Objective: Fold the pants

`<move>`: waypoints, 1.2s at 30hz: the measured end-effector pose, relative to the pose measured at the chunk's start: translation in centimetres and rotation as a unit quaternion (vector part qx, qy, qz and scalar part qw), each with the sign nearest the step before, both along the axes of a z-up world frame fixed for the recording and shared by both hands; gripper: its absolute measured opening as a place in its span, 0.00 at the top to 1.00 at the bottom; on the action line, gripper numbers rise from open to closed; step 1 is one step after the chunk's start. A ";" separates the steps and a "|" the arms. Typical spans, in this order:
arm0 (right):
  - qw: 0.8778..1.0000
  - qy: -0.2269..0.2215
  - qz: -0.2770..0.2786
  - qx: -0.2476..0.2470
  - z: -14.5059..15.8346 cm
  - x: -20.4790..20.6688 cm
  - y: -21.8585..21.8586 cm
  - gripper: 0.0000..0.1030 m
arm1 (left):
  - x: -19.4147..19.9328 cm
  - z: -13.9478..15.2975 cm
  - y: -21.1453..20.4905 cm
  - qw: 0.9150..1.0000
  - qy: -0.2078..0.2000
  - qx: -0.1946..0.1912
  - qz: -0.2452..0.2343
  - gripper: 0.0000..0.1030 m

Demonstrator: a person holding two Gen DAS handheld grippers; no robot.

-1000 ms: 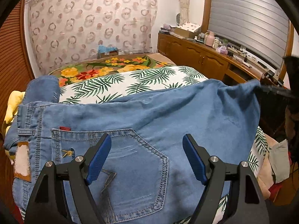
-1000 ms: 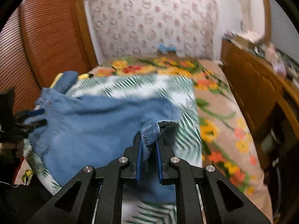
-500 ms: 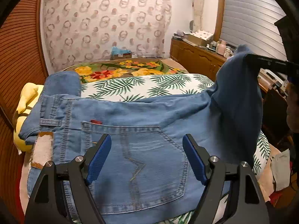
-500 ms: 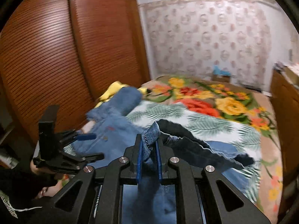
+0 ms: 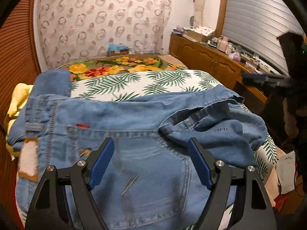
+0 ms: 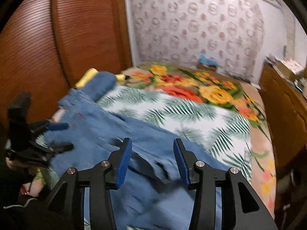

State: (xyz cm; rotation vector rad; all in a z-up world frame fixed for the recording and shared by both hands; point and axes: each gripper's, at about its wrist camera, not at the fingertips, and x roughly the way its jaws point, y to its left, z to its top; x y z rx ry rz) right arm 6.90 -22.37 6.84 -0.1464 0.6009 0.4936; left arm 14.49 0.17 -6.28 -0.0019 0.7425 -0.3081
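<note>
Opening over the jeans [image 6: 107, 134] on the bed's [image 6: 191, 115] near edge, the right gripper [image 6: 152, 160] should withdraw cleanly, while the left gripper [image 5: 151, 164], jaws apart and empty, flattens the fold.

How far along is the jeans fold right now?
Done: the leg end lies folded over the jeans near the back pocket, on the palm-leaf sheet. In hand: nothing; the right tongs are opening, clear of denim, and the left tongs hover open. Left: flatten the bunched hem, then fold further.
</note>
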 end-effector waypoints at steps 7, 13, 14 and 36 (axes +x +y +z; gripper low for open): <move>0.999 0.033 -0.042 0.006 -2.5 1.4 0.4 0.52 | 3.1 -1.0 -2.1 0.998 0.037 -0.021 -0.037 0.34; 0.997 0.051 -0.046 0.019 -3.1 2.0 0.9 0.51 | 5.3 -3.2 -3.3 0.996 0.075 -0.012 -0.044 0.50; 0.997 0.054 -0.046 0.020 -3.1 2.4 0.7 0.51 | 5.4 -3.3 -3.3 0.996 0.077 -0.013 -0.047 0.56; 0.993 -0.050 0.090 0.052 7.5 3.4 9.2 0.97 | -5.0 7.4 3.8 0.996 -0.075 -0.051 -0.004 0.94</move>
